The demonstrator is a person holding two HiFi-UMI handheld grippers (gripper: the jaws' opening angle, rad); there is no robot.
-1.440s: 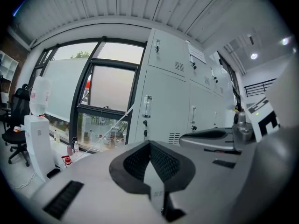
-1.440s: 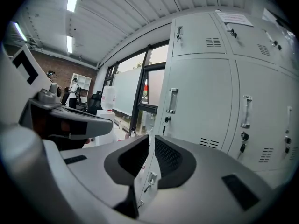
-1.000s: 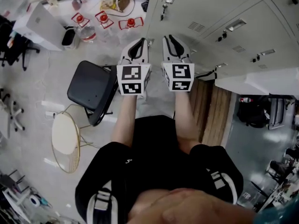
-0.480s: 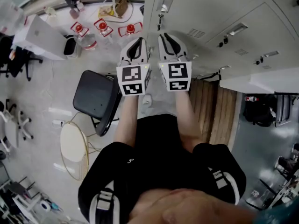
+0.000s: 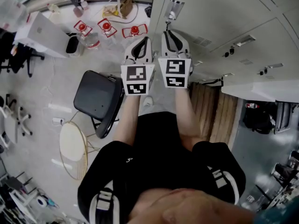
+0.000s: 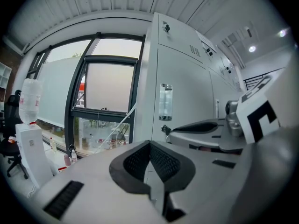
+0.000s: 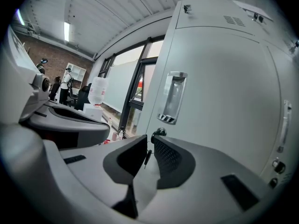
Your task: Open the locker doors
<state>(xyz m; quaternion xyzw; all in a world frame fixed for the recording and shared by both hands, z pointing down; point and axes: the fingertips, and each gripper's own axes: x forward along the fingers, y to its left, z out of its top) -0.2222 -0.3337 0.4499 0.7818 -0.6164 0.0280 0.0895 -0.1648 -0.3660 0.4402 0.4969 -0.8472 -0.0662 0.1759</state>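
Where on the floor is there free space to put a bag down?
Bare floor lies left of the chair, toward the white box. It is crowded around the red-capped items and where the round table stands next to the chair.

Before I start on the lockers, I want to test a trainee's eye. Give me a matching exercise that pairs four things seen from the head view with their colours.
Things:
1. chair
2. locker doors
3. round table top
4. slats at the foot of the lockers

Colours:
A. pale cream
B. black
C. brown wood
D. light grey

Pairs: 1-B, 2-D, 3-A, 4-C
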